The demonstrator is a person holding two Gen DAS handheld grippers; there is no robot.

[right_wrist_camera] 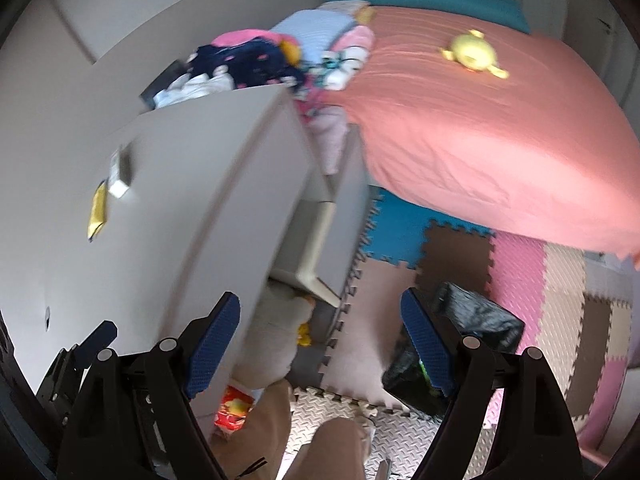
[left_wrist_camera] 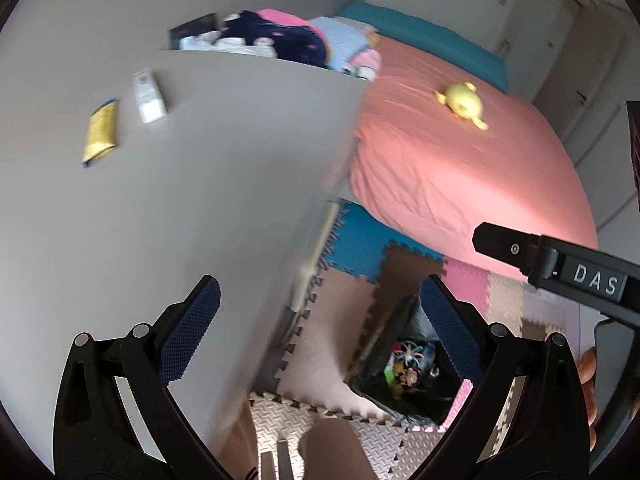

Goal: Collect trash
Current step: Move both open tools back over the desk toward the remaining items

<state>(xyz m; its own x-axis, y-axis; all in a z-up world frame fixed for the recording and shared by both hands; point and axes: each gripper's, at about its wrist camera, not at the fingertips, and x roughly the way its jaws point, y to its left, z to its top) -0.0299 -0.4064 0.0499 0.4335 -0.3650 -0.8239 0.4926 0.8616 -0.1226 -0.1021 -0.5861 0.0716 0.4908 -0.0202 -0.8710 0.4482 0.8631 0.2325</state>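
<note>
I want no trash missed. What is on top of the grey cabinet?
A yellow packet and a white carton lie side by side. Clothes hide whatever sits past its far edge.

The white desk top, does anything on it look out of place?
Yes: a yellow tube and a small white carton lie flat on the otherwise bare white desk top, side by side near its far left part.

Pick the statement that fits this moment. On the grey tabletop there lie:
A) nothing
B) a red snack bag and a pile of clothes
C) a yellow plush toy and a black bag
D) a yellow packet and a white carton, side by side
D: the left wrist view shows a yellow packet and a white carton lying close together on the grey tabletop; the yellow plush toy lies on the bed instead.
</note>
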